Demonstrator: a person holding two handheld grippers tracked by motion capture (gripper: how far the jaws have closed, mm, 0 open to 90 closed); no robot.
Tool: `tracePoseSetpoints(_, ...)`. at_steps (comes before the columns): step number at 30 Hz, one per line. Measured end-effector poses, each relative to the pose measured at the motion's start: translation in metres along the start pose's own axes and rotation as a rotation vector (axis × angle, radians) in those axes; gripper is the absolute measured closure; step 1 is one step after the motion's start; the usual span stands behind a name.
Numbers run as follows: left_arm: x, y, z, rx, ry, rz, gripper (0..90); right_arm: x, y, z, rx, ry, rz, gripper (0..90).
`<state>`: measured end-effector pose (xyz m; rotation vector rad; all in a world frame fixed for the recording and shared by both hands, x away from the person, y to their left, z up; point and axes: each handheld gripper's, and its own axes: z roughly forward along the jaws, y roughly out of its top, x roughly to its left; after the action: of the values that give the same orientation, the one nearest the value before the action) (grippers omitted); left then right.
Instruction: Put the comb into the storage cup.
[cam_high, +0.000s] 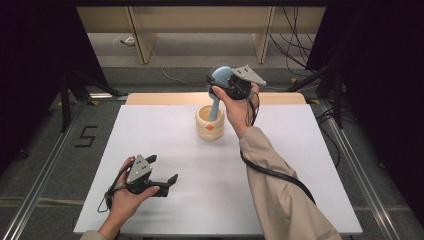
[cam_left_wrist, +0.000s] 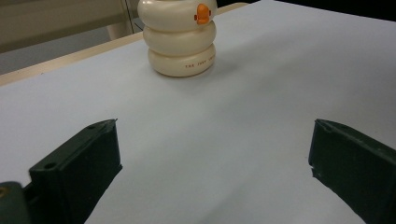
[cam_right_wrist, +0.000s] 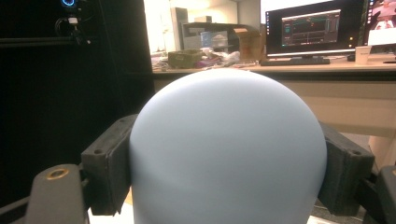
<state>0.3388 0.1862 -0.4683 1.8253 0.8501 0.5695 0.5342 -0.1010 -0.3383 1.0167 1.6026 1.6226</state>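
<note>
The right tool (cam_high: 231, 80) clamps the rounded head of a pale-blue plastic hairbrush (cam_high: 218, 87), its handle standing in a cream ribbed ceramic holder (cam_high: 210, 125). The brush looks light, rigid and smooth, so the broad head is the safer hold. The left tool (cam_high: 167, 183) rests wide and empty.

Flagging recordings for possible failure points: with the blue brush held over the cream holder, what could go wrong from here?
1. The right hand-held gripper clamps the blue brush by its rounded head, a smooth curved surface in the right gripper view, so it might slip or twist.
2. The handle's lower end is in the cream holder, which nothing braces; a sideways pull may tip it.
3. The left hand-held gripper rests open, far from the holder, too distant to steady it quickly.
</note>
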Motion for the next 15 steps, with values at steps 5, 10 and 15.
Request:
tracePoseSetpoints(5, -0.0005, -0.0001, 0.0005, -0.002, -0.001, -0.001, 1.7, -0.0006, -0.0013, 0.0008, 0.002, -0.005, 0.001, 20.5)
tracePoseSetpoints(10, -0.0005, 0.0, 0.0005, -0.002, -0.002, 0.001, 1.7, -0.0006, -0.0026, 0.0013, 0.001, -0.009, 0.0, 20.5)
tracePoseSetpoints(15, -0.0004, 0.0, 0.0004, -0.002, -0.001, 0.002, 1.7, -0.0007, -0.0064, 0.0028, 0.008, -0.013, 0.001, 20.5)
